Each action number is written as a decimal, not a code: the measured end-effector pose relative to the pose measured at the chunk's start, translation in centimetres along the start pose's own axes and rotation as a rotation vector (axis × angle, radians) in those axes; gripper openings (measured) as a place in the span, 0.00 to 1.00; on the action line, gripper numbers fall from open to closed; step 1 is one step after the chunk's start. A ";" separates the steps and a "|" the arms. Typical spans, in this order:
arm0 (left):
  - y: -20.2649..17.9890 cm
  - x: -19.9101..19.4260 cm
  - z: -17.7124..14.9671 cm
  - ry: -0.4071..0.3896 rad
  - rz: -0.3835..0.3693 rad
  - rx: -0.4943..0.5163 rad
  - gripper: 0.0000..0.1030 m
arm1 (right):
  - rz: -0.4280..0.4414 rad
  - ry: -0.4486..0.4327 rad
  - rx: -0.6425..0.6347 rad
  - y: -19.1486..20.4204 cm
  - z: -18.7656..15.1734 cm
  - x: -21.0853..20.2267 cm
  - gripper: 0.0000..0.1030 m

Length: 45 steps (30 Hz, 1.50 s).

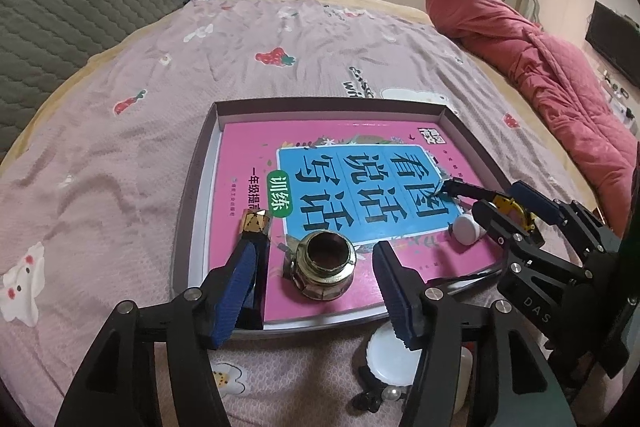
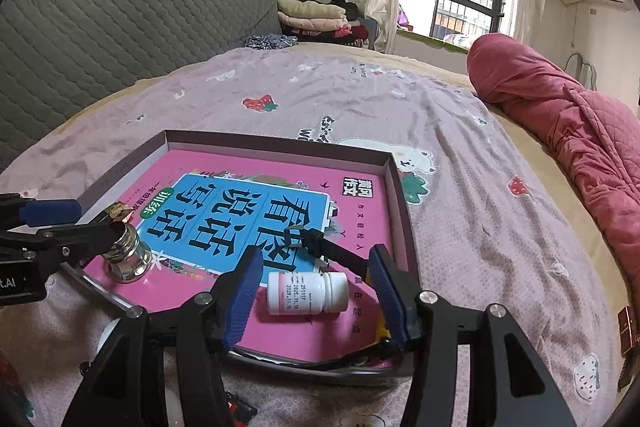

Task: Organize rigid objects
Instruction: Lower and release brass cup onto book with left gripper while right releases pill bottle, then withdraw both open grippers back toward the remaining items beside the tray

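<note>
A shallow box (image 1: pixel 200 163) (image 2: pixel 396 187) lies on the bed with a pink book (image 1: pixel 248 155) (image 2: pixel 360 211) inside. A brass metal fitting (image 1: pixel 322 265) (image 2: pixel 128 259) stands on the book between the open fingers of my left gripper (image 1: pixel 316 287). A black box with a gold top (image 1: pixel 256 227) lies by the left finger. A white pill bottle (image 2: pixel 306 293) (image 1: pixel 466 229) lies on its side between the open fingers of my right gripper (image 2: pixel 316 291). A black clip-like tool (image 2: pixel 332 251) (image 1: pixel 460 189) lies just beyond the bottle.
A white round lid (image 1: pixel 390 359) lies on the purple bedsheet (image 1: pixel 160 75) near the box's front edge. A rolled red quilt (image 2: pixel 560 115) lies along the right. A grey headboard (image 2: pixel 120 11) and folded clothes (image 2: pixel 312 19) are at the back.
</note>
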<state>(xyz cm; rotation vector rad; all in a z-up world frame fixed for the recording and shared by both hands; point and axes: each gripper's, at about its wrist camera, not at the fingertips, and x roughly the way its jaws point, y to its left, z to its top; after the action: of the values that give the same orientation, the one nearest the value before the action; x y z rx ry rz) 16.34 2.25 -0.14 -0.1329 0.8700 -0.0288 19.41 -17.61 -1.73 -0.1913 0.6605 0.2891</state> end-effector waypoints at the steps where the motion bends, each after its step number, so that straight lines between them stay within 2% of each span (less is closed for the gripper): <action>1: 0.0 -0.1 0.0 0.001 0.000 -0.002 0.63 | 0.000 0.000 0.002 -0.1 0.0 0.0 0.53; 13: 0.0 -0.9 -0.3 -0.001 0.004 -0.009 0.69 | 0.017 -0.012 0.012 -0.2 0.0 -0.5 0.53; 18: -0.1 -1.0 -0.4 -0.012 0.035 0.004 0.70 | 0.033 -0.018 0.030 -0.4 0.0 -0.8 0.55; 25: -0.3 -1.3 -0.6 -0.010 0.027 0.006 0.70 | 0.045 -0.013 0.025 -0.3 -0.4 -1.2 0.57; 42: -0.4 -3.9 -2.2 -0.027 0.021 0.016 0.71 | -0.021 -0.055 0.088 -0.6 -0.5 -4.5 0.57; 45: -0.2 -3.8 -3.0 -0.006 0.013 0.015 0.71 | -0.031 -0.050 0.096 -0.6 -0.6 -4.9 0.57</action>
<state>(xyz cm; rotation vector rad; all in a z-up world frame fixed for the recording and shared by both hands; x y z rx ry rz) 11.65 2.00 0.88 -0.1137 0.8648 -0.0229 15.55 -19.35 0.90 -0.1020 0.6194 0.2308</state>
